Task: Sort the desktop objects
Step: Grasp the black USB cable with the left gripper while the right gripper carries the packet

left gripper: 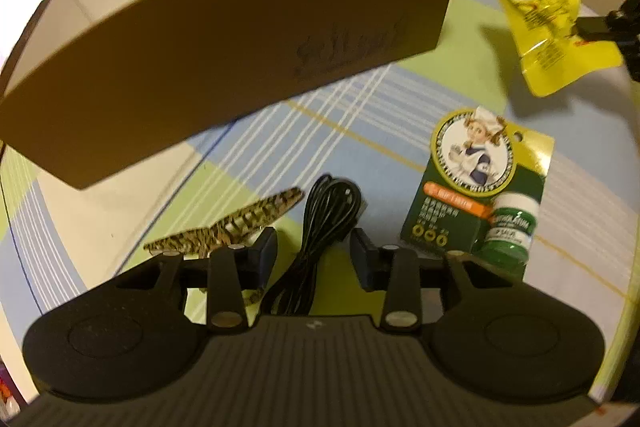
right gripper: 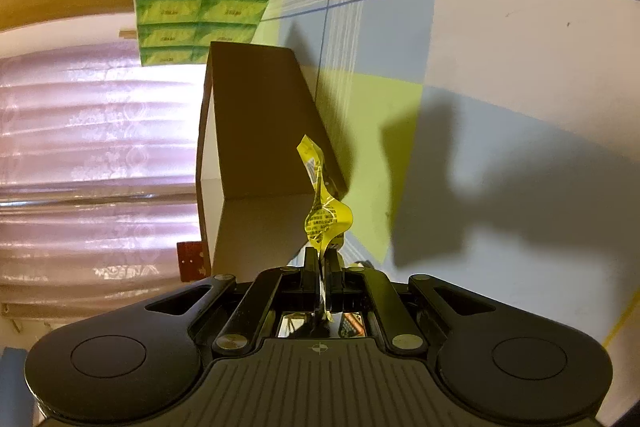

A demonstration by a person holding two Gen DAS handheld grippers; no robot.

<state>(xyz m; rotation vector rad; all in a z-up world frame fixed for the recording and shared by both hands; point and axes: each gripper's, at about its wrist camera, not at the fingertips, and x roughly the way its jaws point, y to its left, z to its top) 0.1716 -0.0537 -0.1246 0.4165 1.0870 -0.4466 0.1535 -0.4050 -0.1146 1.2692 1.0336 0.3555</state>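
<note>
In the left wrist view my left gripper [left gripper: 314, 251] points down at the plaid tablecloth [left gripper: 384, 99], jaws apart, straddling a coiled black cable [left gripper: 328, 207]; the pads do not touch it. A striped, feather-patterned clip [left gripper: 224, 231] lies just left of the fingers. To the right lies a green blister card with a small green bottle [left gripper: 476, 195]. My right gripper [right gripper: 321, 255] is shut on a crumpled yellow packet [right gripper: 324, 215], held above the cloth close to the open cardboard box [right gripper: 256, 131]. That packet [left gripper: 548, 31] also shows at the upper right of the left wrist view.
The cardboard box [left gripper: 240, 39] stands behind the cable and fills the upper left. A stack of green tissue packs [right gripper: 196, 15] sits beyond the box, with a pale curtain [right gripper: 80, 167] and a small red object [right gripper: 192, 261] off the table's edge.
</note>
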